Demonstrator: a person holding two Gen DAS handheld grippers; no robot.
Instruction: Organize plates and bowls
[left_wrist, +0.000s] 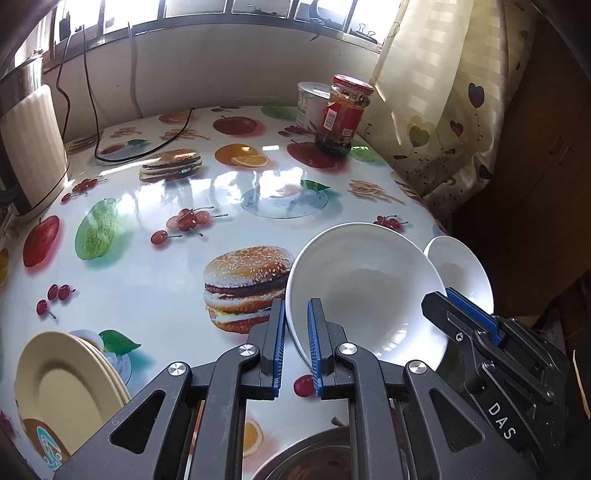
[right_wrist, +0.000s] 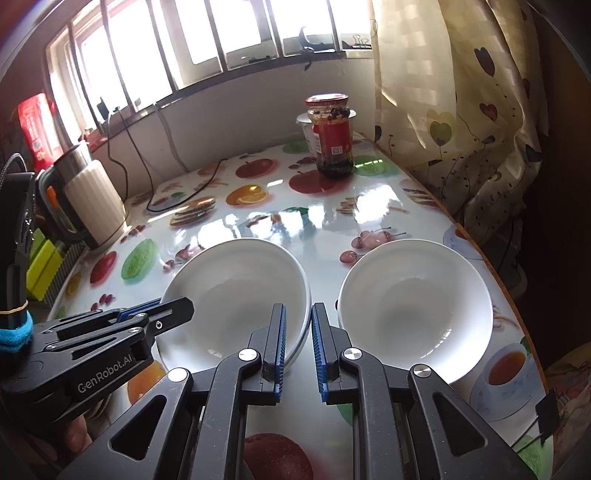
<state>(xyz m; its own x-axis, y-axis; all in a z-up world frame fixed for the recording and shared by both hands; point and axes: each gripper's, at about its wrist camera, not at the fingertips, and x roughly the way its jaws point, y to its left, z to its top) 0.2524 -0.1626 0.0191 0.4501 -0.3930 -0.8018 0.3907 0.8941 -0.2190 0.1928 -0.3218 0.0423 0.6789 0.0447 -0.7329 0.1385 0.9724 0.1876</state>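
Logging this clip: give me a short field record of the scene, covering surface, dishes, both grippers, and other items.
surface: table with fruit-and-burger print cover
bowls: large bowl, small bowl, both white, side by side
plates: cream stack at near left
left gripper: jaws straddle large bowl's rim, bowl tilted
right gripper: jaws straddle the same bowl's opposite rim
other items: jar, white tub behind it, kettle, metal bowl

I saw strong daylight from the window (right_wrist: 229, 37) blowing out, glaring off the glossy counter (left_wrist: 207, 188); fisheye edges curved, corners dark.
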